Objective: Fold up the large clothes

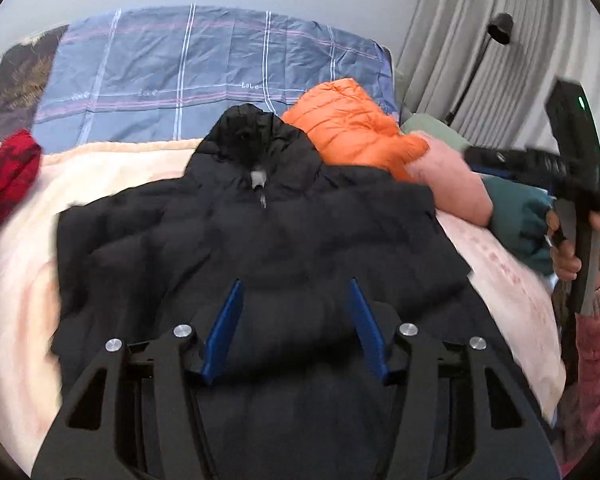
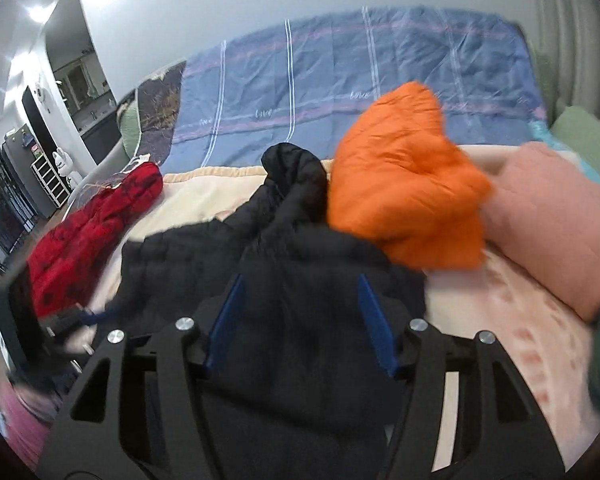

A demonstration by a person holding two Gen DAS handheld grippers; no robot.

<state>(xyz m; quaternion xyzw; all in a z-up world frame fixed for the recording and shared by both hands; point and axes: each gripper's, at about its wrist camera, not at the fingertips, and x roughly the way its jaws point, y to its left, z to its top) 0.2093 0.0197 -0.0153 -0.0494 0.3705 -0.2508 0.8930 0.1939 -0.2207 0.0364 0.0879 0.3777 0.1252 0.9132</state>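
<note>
We have the black jacket lying front up on the cream blanket, its collar pointing away from us toward the blue striped bedspread and its zipper pull showing at the neck. Both sleeves look already drawn in over the body, though the dark fabric hides the seams, so we judge the next move to be folding the hem up toward the collar. Our left gripper hovers above the near part of the jacket with its blue fingers spread wide and nothing between them; our right gripper is likewise released over the jacket, fingers parted and holding nothing. To do this well we should bring each gripper down to a near corner of the hem, pinch both layers together, lift evenly and carry the edge to the collar without dragging the blanket along. Puffy fabric springs back, so we would press it flat afterwards. The orange jacket touches the black one by the right shoulder, with a pink garment beside it and a red one well off to the left; we should keep the fold clear of the orange one
</note>
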